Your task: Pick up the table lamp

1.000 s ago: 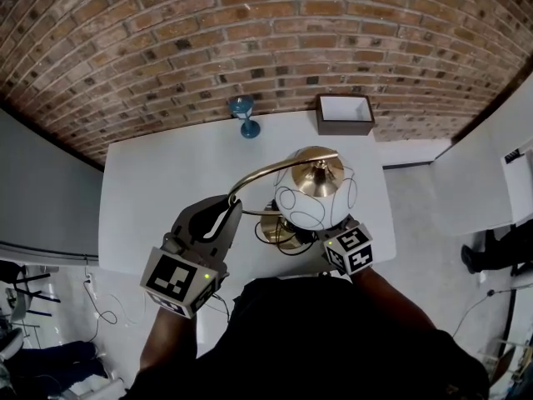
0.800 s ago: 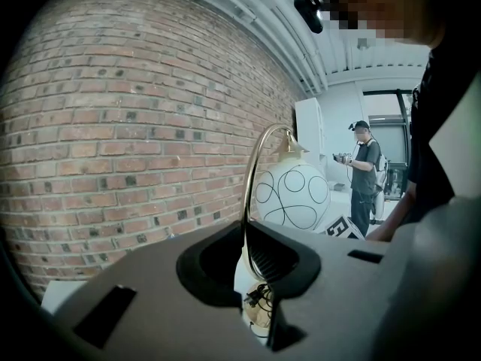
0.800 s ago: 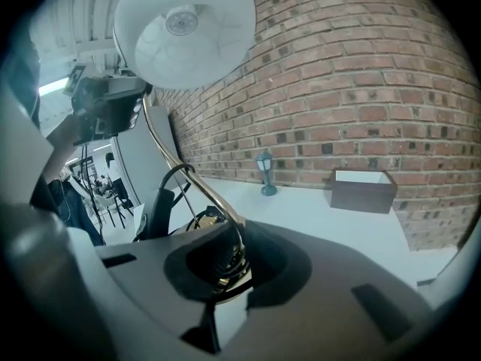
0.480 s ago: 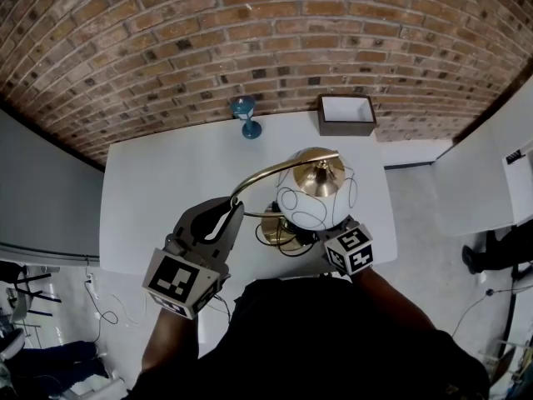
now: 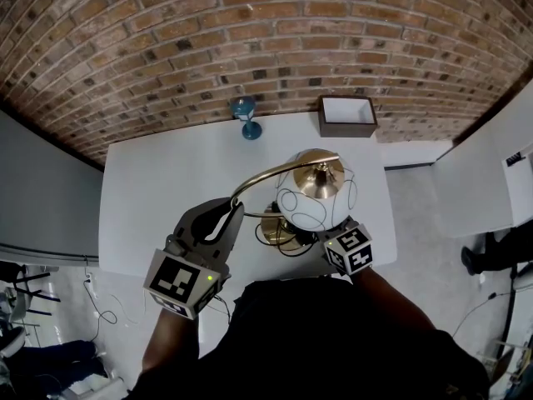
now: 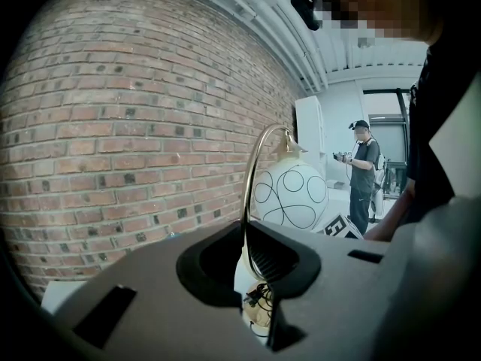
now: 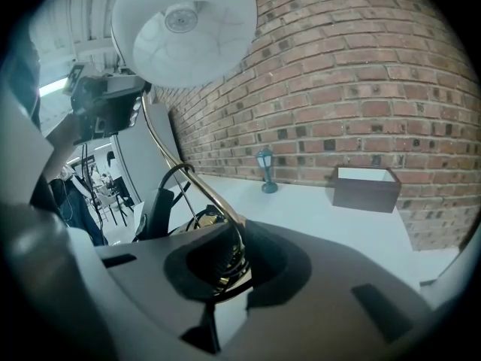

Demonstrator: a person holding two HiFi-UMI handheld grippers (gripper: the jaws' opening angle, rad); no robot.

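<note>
While the lamp is at the near part of the table, the left gripper is clenched on its curved brass stem, and the right gripper is clamped on the same stem low down by the base. Well behind it, at the far edge by the brick wall, sit an open brown box showing a white inside and a small blue lantern.

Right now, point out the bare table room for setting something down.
Free: the table's left half, bordered by the ornament and lamp; also the strip between ornament and box. Crowded: near right, around the lamp.
</note>
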